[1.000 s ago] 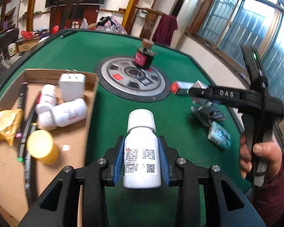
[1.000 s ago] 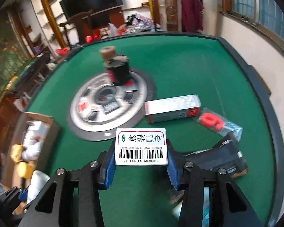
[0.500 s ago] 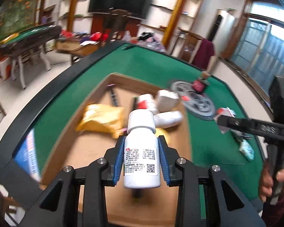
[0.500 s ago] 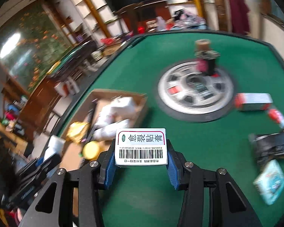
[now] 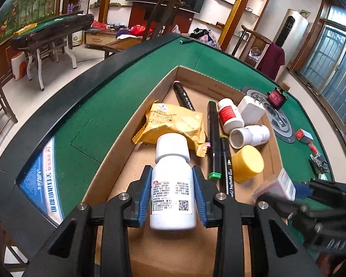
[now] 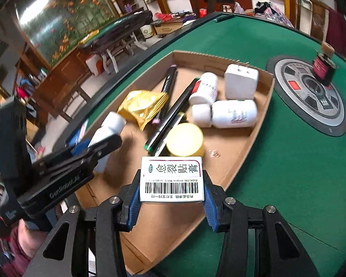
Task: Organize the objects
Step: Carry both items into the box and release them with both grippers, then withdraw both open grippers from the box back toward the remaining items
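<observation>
Between the left jaws: left gripper (image 5: 172, 192) pinches a white plastic medicine bottle with a white screw cap (image 5: 172, 182) by its labelled body, blue pads on either side, cap pointing away, so it can likely be let go flat into the box.
Between the right jaws: right gripper (image 6: 171, 192) pinches a small white cardboard medicine box with a barcode label (image 6: 171, 179) across its narrow sides, label facing the camera.
Directly under both grippers: bare floor of a shallow brown cardboard tray (image 5: 117, 161), probably the collecting place for the task; both held items hang over its near, unfilled end.
Just ahead of the left gripper: a crumpled yellow foil snack packet (image 5: 170, 124), with two black marker pens (image 5: 213, 138) lying lengthwise beside it.
Ahead and to the right: a yellow round lid or jar (image 5: 248, 164), two white pill bottles lying on their sides (image 5: 250, 135), and a white plug adapter (image 5: 251, 110) against the far wall.
Beyond the tray: green felt table (image 6: 288, 166) with a grey round centre dial (image 6: 311, 92) and a dark red-labelled bottle (image 6: 323, 67) on it, seemingly not yet sorted.
</observation>
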